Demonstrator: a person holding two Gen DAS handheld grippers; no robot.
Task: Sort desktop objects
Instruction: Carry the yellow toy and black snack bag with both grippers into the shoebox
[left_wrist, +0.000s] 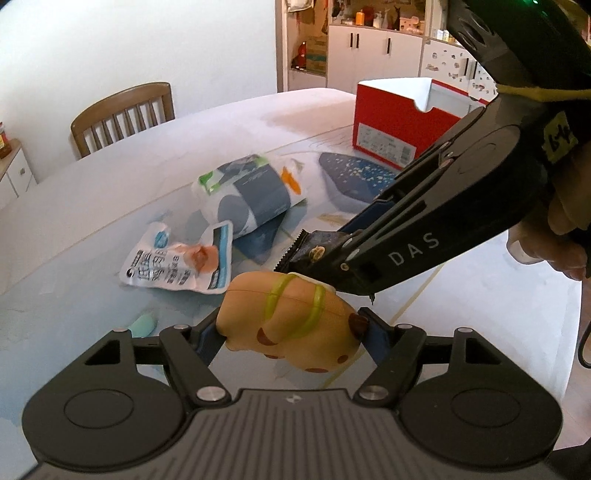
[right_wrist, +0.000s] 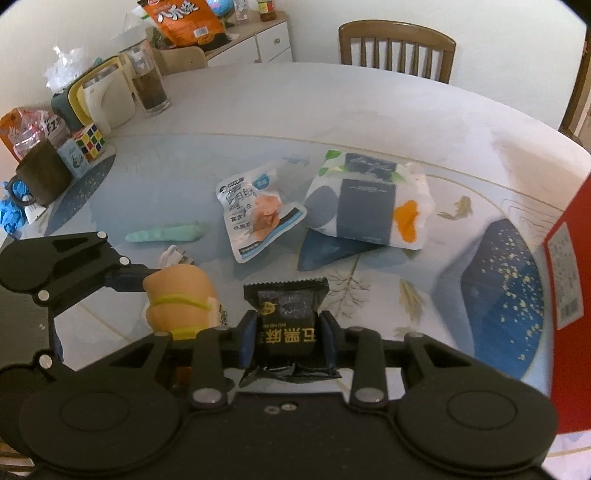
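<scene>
My left gripper (left_wrist: 291, 332) is shut on a tan capybara toy (left_wrist: 291, 325) with green straps, held above the table; the toy also shows in the right wrist view (right_wrist: 177, 299). My right gripper (right_wrist: 288, 332) is shut on a black snack packet (right_wrist: 286, 314) and hovers just right of the toy; the packet also shows in the left wrist view (left_wrist: 310, 251). On the table lie a white food pouch (right_wrist: 255, 214), a tissue pack (right_wrist: 369, 199), a mint-green tube (right_wrist: 166, 232) and a white cable (right_wrist: 173, 254). A red box (left_wrist: 402, 122) stands at the far right.
At the left edge of the right wrist view stand a Rubik's cube (right_wrist: 90, 142), a dark mug (right_wrist: 44, 173), a glass jar (right_wrist: 147, 81) and snack bags. Wooden chairs (right_wrist: 397, 48) stand behind the table. A blue placemat (right_wrist: 495, 295) lies by the red box.
</scene>
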